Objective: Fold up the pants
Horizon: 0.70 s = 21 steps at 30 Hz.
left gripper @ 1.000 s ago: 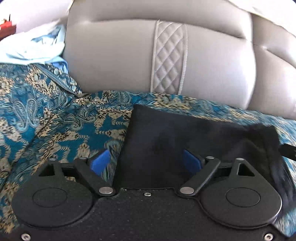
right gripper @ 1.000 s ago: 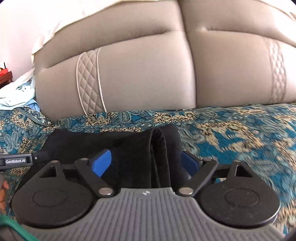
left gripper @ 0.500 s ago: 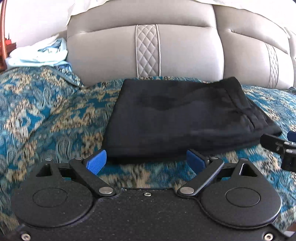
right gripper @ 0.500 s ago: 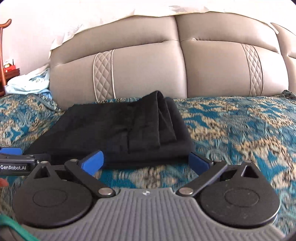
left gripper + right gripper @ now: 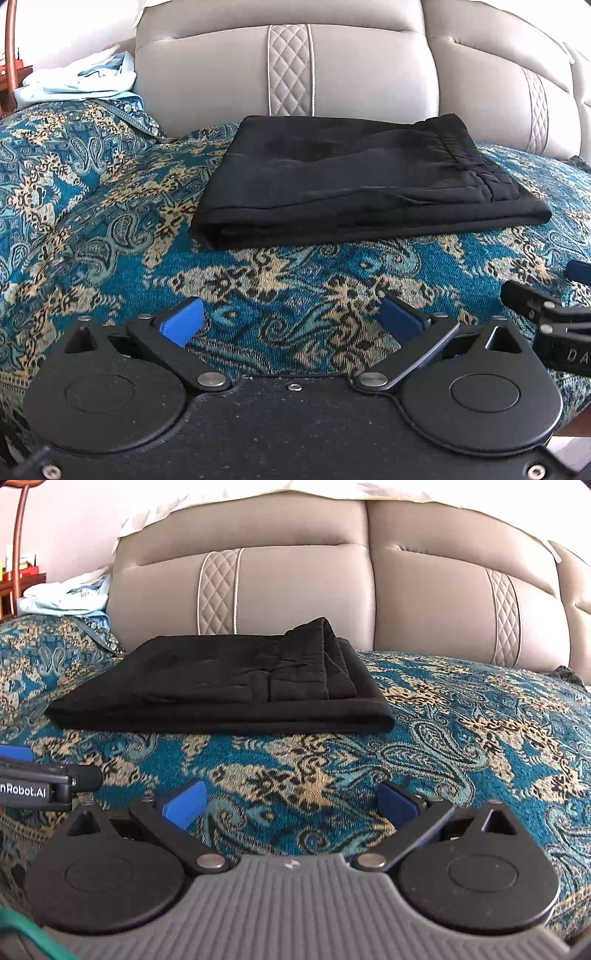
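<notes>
Black pants (image 5: pixel 354 177) folded flat on the patterned bedspread (image 5: pixel 110 206) near the headboard (image 5: pixel 351 70), soft and limp, likely best pinched at a stacked edge; left hand-held gripper (image 5: pixel 291 321) opening, right hand-held gripper (image 5: pixel 291 801) spread wide, both empty.

Left gripper (image 5: pixel 291 321): black speckled body, two round black discs, black link arms on silver pivot pins, blue pads (image 5: pixel 180 320), small silver screws along the base. Right gripper (image 5: pixel 291 803): same black discs and blue pads, ribbed grey centre plate; white lettering on the side of each tool.
</notes>
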### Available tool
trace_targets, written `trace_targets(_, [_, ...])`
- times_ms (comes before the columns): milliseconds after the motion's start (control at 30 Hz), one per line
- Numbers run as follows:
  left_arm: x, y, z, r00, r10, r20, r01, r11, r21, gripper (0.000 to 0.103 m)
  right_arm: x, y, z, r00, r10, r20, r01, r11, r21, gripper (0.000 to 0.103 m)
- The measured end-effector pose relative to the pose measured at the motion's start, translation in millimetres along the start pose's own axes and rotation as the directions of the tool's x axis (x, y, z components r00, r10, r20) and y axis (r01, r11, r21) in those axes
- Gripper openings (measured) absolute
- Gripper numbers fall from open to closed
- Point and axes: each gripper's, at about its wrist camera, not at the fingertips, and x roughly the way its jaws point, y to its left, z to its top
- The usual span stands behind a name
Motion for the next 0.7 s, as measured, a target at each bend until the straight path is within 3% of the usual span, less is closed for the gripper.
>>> trace_targets(167, [-1,0,-3,1.0,-0.003,0.009,0.003,1.0,0.008,0.103,-3,8,-6,1.0,0.001,-0.001,-0.001,0.999,-0.045,0.103])
trace_targets(700, [7,2,0,0.999,-0.023,0.039,0.022,0.999,0.023,0.103,13,16,-4,0.999,-0.041,0.019,0.042,0.998,-0.036,0.103])
